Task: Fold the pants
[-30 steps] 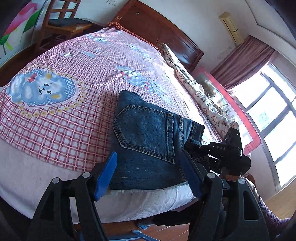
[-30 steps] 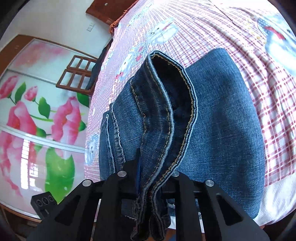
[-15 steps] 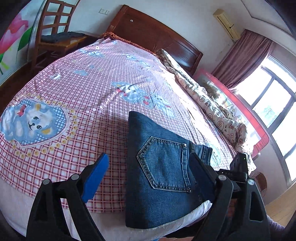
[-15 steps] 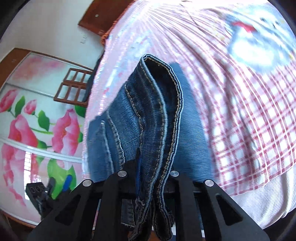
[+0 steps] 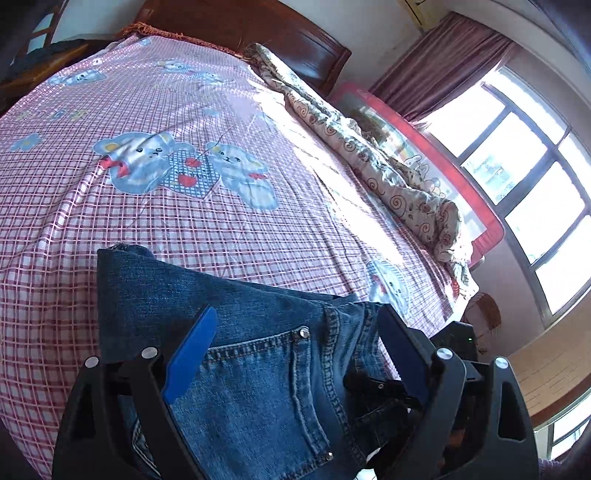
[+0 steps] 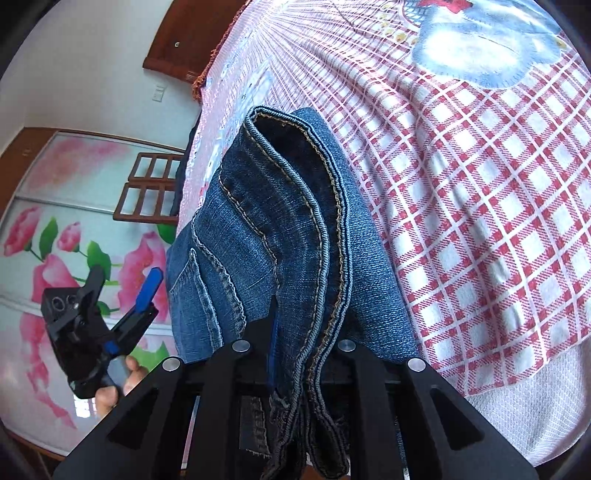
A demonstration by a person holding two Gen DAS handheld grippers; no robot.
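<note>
Folded jeans [image 5: 258, 354], checked bedsheet [image 5: 221, 229]

In front of you the bed [image 5: 229, 236] carries a pink-and-white checked sheet [image 5: 55, 258] printed with blue bears. Folded blue jeans [image 5: 251, 354] lie on that sheet at the near edge, back pocket up, and part of the denim rises off the sheet at the right side. Along the far right side of the bed you see a rumpled quilt [image 5: 373, 162] with a swirl pattern, stretching from the dark wooden headboard [image 5: 258, 29] toward the near corner.
</note>
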